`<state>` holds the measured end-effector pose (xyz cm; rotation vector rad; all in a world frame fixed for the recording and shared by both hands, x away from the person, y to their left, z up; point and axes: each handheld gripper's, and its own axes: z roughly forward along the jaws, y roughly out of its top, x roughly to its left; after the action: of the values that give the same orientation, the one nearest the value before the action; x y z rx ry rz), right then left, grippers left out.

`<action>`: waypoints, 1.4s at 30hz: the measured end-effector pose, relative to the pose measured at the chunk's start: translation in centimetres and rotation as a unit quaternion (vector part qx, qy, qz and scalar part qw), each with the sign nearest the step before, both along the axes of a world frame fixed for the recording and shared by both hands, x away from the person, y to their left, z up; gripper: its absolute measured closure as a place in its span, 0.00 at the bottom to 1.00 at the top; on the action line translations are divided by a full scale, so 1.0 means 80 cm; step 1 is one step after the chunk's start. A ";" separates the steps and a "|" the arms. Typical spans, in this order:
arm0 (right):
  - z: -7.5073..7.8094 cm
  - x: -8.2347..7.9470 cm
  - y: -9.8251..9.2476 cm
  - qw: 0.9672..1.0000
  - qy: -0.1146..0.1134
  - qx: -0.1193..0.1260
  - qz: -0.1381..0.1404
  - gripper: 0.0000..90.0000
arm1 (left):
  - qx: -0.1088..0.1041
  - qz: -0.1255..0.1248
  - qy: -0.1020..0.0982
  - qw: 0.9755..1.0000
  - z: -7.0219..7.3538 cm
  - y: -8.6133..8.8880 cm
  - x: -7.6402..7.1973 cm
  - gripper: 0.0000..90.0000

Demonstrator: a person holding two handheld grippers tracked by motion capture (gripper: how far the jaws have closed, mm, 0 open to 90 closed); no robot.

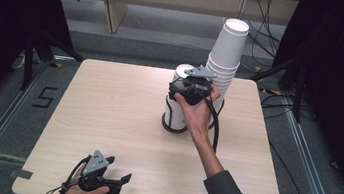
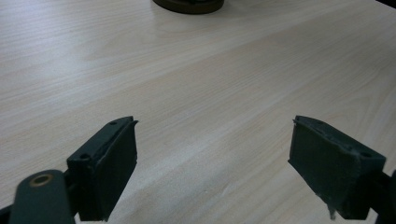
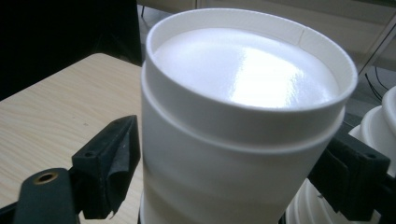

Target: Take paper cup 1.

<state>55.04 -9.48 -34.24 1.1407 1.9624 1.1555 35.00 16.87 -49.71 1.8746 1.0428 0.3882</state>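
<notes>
We treat the inverted white paper cup [image 3: 243, 121] as light and crushable, the right gripper [image 3: 233, 168] lightly straddling its upper wall, contact unclear.

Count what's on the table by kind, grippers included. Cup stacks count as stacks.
Stacks of upturned white paper cups: 2 (tall stack, short stack); the cups within each can't be counted
Dark round base under the short stack: 1
Black two-jaw grippers: 2 (left gripper, right gripper)
Light wooden table: 1
Total: 6
</notes>
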 end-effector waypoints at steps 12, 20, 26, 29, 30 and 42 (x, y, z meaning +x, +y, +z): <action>-0.004 0.010 0.004 0.999 0.021 0.037 -0.024 0.21 | -0.001 -0.002 0.000 1.000 0.000 0.000 0.000 0.16; 0.000 0.008 0.004 0.999 0.016 0.038 -0.025 0.23 | -0.001 -0.001 0.000 1.000 0.000 0.000 0.000 0.16; 0.025 0.000 0.001 0.999 -0.003 0.049 -0.023 0.23 | -0.001 -0.004 0.000 1.000 0.000 -0.001 0.000 0.16; 0.038 -0.002 -0.002 0.999 -0.017 0.047 -0.019 0.23 | -0.001 -0.004 0.000 1.000 0.000 0.000 0.000 0.16; 0.043 -0.003 -0.003 0.999 -0.020 0.045 -0.018 0.23 | -0.002 -0.004 0.001 1.000 0.000 0.000 0.000 0.16; 0.098 -0.024 -0.023 0.996 -0.044 0.078 0.001 0.23 | -0.001 -0.005 0.002 1.000 -0.001 -0.001 0.000 0.16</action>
<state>53.15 -11.29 -26.43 1.1452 1.8325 1.3571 35.01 16.75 -49.80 1.8785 1.0365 0.3769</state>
